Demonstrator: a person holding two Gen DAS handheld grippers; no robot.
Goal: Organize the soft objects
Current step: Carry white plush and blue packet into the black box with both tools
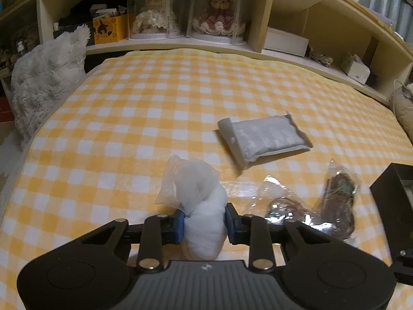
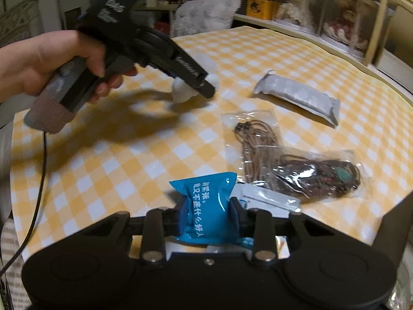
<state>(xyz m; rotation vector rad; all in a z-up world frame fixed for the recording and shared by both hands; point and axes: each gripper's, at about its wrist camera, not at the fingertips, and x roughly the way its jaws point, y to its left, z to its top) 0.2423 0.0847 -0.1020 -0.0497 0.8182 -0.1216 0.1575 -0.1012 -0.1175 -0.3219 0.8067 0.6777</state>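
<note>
My left gripper is shut on a soft white bundle in thin plastic, held just above the yellow checked bedspread. In the right wrist view the left gripper shows at upper left with the white bundle under it. My right gripper is shut on a blue soft packet with white print. A grey flat pouch lies on the bedspread. A clear bag of brown cords lies near both grippers.
A headboard shelf at the back holds two dolls in clear cases, a yellow box and small boxes. A fluffy grey cushion stands at the bed's left edge. A black box sits at right.
</note>
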